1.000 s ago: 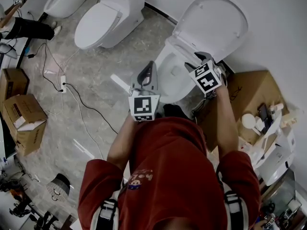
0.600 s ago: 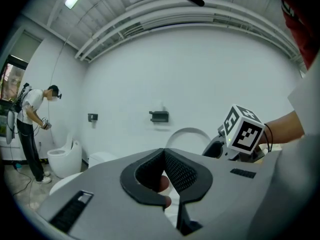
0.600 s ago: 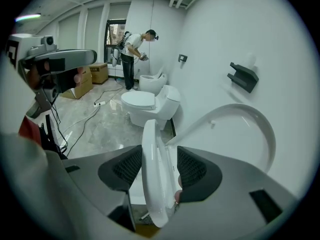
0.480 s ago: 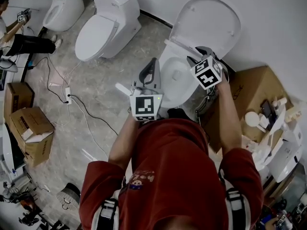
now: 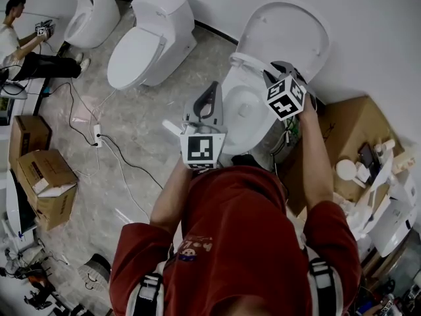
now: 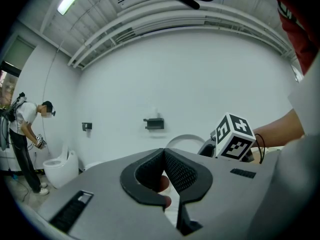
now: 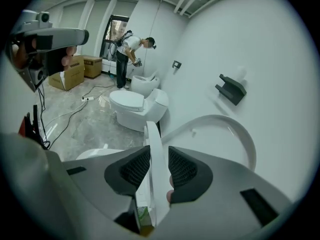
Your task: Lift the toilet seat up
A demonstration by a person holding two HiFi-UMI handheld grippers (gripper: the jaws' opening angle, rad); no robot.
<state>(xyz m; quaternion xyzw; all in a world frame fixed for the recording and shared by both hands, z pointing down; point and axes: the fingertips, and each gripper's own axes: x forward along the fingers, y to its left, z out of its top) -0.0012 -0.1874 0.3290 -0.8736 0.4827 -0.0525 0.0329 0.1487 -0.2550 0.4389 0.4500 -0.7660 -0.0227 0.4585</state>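
Observation:
The white toilet (image 5: 240,114) stands against the wall with its lid (image 5: 284,30) leaning upright. The toilet seat (image 5: 245,62) is tilted up off the bowl at its right side. My right gripper (image 5: 279,70) points down at the seat's rim; its jaws have just been closing. In the right gripper view the seat (image 7: 153,149) runs edge-on between the pads, which press on both faces, and the lid (image 7: 222,129) arches behind. My left gripper (image 5: 211,89) hovers over the bowl's left edge, away from the seat. It is shut (image 6: 164,156) with nothing in it.
Two more toilets (image 5: 150,37) (image 5: 89,8) stand along the wall to the left, near another person (image 5: 14,28). Cables (image 5: 99,137) cross the floor. Cardboard boxes (image 5: 39,173) sit at the left. A box (image 5: 348,133) with small items stands right of the toilet.
Both grippers have risen a little. The right gripper has shifted along the bowl's right side, and the seat's rim stands higher off the bowl than before.

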